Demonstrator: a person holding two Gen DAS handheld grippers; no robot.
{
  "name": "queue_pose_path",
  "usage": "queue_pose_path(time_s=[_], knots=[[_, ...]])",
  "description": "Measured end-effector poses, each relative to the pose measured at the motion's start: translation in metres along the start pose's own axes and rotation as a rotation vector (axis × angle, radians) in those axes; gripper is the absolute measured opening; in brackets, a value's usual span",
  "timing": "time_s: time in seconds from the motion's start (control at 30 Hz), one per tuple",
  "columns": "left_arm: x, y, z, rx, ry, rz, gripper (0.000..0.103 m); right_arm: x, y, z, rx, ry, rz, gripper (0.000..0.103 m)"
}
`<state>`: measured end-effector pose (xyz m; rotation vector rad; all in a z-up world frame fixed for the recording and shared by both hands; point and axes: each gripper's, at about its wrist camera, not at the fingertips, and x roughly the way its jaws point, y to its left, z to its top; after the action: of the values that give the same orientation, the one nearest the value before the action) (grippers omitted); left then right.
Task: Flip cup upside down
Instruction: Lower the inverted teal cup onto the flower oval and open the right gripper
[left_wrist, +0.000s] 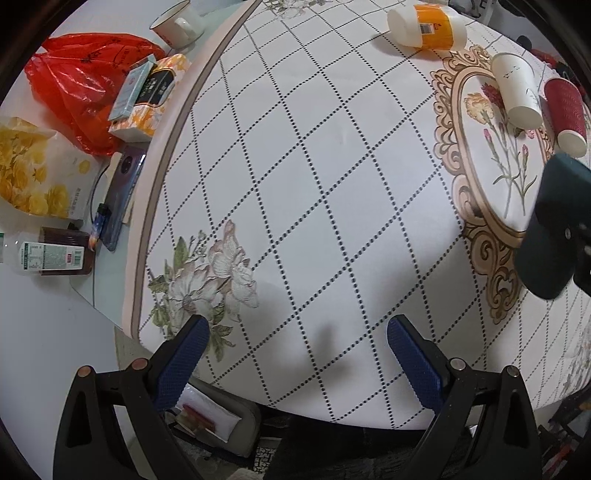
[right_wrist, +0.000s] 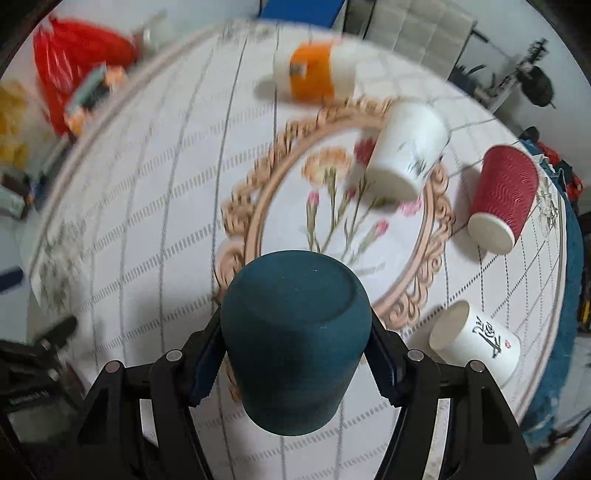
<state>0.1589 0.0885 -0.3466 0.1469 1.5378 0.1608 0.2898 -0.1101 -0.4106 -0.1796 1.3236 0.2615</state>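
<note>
Between right tool (right_wrist: 293, 356) pads: teal cup (right_wrist: 295, 339).

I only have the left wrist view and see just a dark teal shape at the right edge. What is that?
Observer: A teal cup, clamped in the right gripper, its flat base toward that camera.
Operator: Is it off the cloth?
Observer: It looks lifted; the tablecloth shows past its base.
Operator: Any cup near it that I can't see?
Observer: Yes, a white paper cup with black brushwork, lying on its side just to its right.
</note>
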Motion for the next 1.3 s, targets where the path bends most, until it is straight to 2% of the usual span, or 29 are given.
queue_pose_path(time_s=[0.07,0.13,0.3,0.6,0.97,1.03,1.1,1.17,1.3], knots=[[0.001,-0.003,0.002,0.0,0.002,-0.004,0.099,-0.01,0.02,-0.019,0.042,-0.114,0.018,0.071],[0.003,-0.007,0.003,0.001,0.008,-0.012,0.099,-0.022,0.021,-0.033,0.072,-0.203,0.025,0.071],[0.005,-0.015,0.002,0.022,0.008,-0.016,0.099,-0.016,0.029,-0.048,0.081,-0.28,0.013,0.071],[0.005,-0.02,0.002,0.038,0.001,-0.023,0.099,-0.011,0.031,-0.081,0.072,-0.288,-0.004,0.071],[-0.005,-0.029,-0.003,0.08,-0.033,-0.032,0.099,-0.014,0.033,-0.097,0.085,-0.22,-0.041,0.072],[-0.008,-0.028,-0.004,0.087,-0.042,-0.043,0.099,-0.017,0.032,-0.098,0.113,-0.191,-0.041,0.075],[-0.014,-0.028,-0.006,0.092,-0.055,-0.057,0.099,-0.025,0.029,-0.101,0.145,-0.176,-0.042,0.089],[-0.021,-0.028,-0.008,0.1,-0.065,-0.075,0.099,-0.039,0.026,-0.109,0.198,-0.167,-0.043,0.094],[-0.041,-0.032,-0.018,0.135,-0.12,-0.097,0.099,-0.071,0.018,-0.131,0.301,-0.148,-0.085,0.097]])
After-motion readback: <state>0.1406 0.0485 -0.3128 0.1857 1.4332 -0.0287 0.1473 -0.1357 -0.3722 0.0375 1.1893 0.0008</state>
